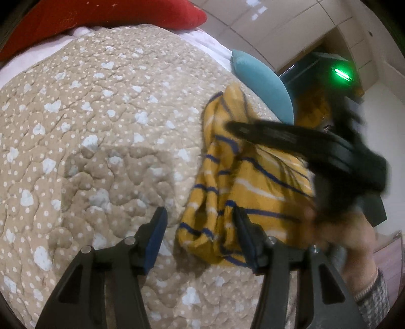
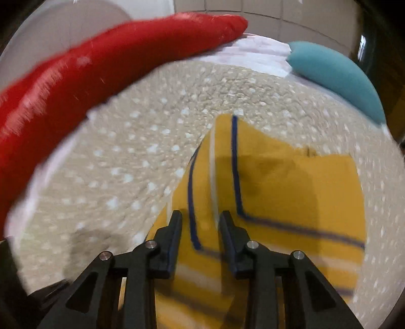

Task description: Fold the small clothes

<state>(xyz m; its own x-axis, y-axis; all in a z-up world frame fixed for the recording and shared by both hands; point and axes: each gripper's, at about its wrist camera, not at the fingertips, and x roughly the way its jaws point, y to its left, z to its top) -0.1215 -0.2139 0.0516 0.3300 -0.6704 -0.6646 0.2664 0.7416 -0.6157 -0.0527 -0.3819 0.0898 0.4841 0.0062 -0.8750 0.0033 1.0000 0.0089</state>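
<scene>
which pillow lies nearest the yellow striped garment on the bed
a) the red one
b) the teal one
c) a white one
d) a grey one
b: in the left wrist view the teal pillow sits right beside the upper end of the yellow striped garment, while the red pillow lies far across the dotted quilt.

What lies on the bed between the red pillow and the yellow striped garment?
Only bare dotted quilt separates the red pillow from the yellow striped garment. The right wrist view shows this best; nothing else rests on that stretch.
</scene>
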